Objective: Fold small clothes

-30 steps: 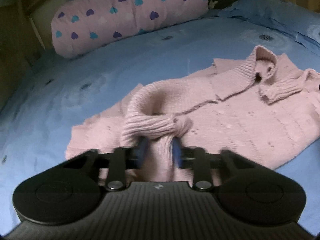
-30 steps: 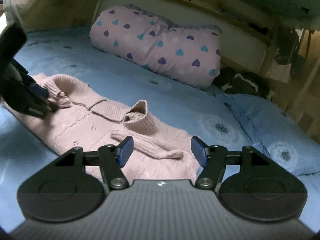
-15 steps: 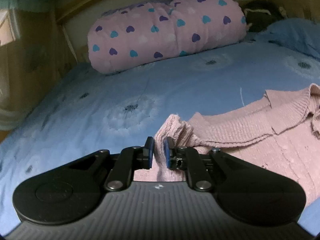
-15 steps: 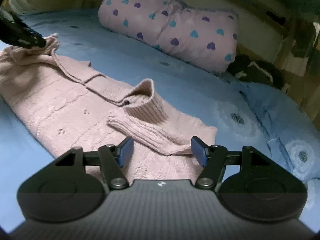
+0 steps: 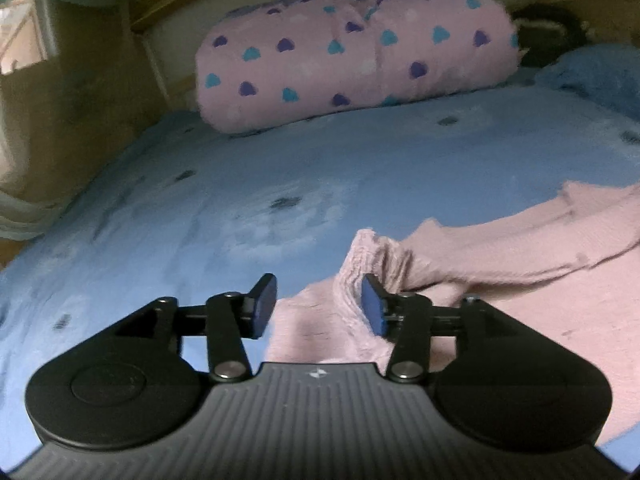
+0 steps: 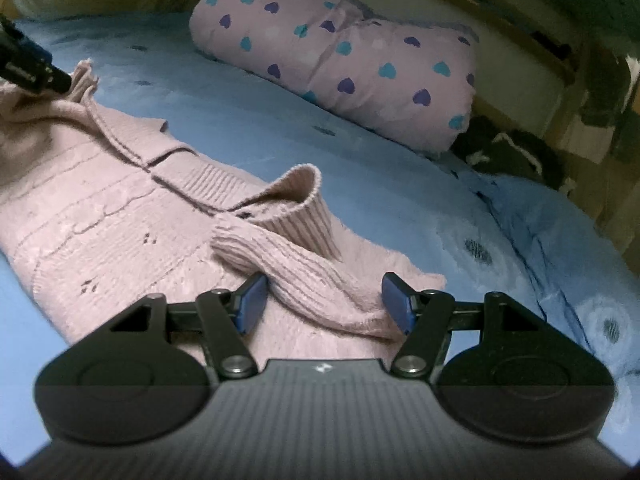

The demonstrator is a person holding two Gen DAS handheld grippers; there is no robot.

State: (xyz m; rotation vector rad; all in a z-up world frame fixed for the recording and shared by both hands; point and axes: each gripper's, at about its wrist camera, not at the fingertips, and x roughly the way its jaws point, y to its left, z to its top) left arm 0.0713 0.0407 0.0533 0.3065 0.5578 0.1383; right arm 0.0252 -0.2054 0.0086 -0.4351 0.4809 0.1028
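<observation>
A pink knitted sweater (image 6: 120,216) lies spread on the blue bedsheet (image 5: 280,168), its collar (image 6: 296,196) standing up. My left gripper (image 5: 318,308) hovers at the sweater's left sleeve cuff (image 5: 360,256); its jaws are opening. The cuff lies loose between them against the right pad, and no pad presses on it. The same gripper shows at the far left of the right wrist view (image 6: 36,72). My right gripper (image 6: 324,306) stands open low over the other ribbed sleeve (image 6: 288,264), which lies folded across the sweater's body between the fingers, unpinched.
A pink bolster with blue and purple hearts (image 6: 340,64) lies along the wooden headboard (image 5: 192,4). A blue pillow (image 6: 560,224) sits at the right, with a dark furry item (image 6: 512,152) behind it. The bed's left edge drops to the floor (image 5: 16,216).
The left gripper carried the sleeve cuff outward to the left, then opened and let it go. The right gripper came lower and closer over the other sleeve.
</observation>
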